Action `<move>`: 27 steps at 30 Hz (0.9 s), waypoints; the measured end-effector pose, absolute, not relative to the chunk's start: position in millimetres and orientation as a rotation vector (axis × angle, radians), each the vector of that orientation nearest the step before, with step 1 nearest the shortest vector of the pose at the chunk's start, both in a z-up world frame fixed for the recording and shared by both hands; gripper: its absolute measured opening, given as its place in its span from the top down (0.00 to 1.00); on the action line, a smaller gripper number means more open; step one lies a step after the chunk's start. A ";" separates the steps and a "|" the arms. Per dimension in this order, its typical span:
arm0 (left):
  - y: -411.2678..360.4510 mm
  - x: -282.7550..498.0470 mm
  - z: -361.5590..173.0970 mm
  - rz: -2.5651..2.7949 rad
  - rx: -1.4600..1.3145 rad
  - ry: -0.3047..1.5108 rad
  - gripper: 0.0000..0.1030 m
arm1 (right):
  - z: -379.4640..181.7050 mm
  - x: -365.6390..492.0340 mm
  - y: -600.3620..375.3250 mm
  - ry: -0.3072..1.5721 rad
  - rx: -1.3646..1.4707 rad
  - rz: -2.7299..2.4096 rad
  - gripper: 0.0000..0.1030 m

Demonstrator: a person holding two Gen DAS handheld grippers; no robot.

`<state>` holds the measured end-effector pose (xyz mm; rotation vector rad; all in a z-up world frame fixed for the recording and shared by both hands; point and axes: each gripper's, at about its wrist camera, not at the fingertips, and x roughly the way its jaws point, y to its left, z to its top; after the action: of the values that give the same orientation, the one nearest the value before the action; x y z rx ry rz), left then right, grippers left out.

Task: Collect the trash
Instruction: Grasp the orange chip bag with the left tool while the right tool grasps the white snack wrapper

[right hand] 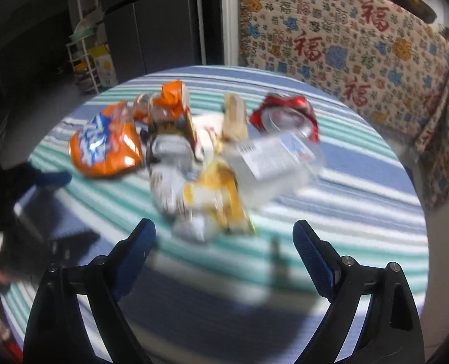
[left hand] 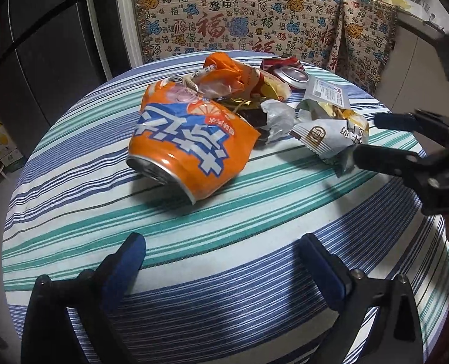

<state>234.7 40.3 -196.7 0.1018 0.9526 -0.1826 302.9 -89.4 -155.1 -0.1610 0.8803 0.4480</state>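
A round table (left hand: 72, 212) fills both views, draped in a woven cloth of blue, teal and white stripes; its near edge drops out of sight under the gripper bodies. Behind it hangs a patterned fabric (left hand: 254, 15) printed with red characters and blue and orange motifs, cut off at the top. The right wrist view is badly smeared, so labels there can't be read.

At the table's middle sits the heap of trash. Biggest piece: a crushed orange can (left hand: 188, 148), dented metal lying on its side, open rim facing the camera. Behind it, a crumpled orange wrapper (left hand: 227, 72), then a flattened red can (left hand: 288, 71), partly hidden by the pile. To the right, a white and yellow snack bag (left hand: 330, 133), creased foil, with a clear labelled packet (left hand: 327, 92) just behind.

The left gripper (left hand: 221, 248) hangs wide apart with nothing between its blue-padded fingers, the orange can just beyond its tips. The right gripper (right hand: 224, 233) is spread too, empty, with the snack bag (right hand: 200, 200) lying right ahead of its tips; from the left wrist view its lower finger looks close to touching the bag's edge, though contact can't be confirmed.
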 end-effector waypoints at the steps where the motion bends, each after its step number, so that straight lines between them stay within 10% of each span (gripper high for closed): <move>1: 41.8 234.7 -196.5 -0.184 0.101 0.953 0.00 | -156.5 308.4 -82.7 0.888 -0.167 0.467 0.10; 11: 54.4 230.9 -192.1 -0.207 0.043 0.938 0.00 | -145.5 287.7 -84.9 0.894 -0.087 0.477 0.62; 27: 94.1 267.9 -161.6 -0.201 -0.232 0.814 0.00 | -147.5 209.3 -125.0 0.919 -0.035 0.461 0.66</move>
<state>267.9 94.1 -161.6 -0.2324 0.8142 -0.2008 209.3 -125.0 -147.5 -0.0347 0.9190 0.4607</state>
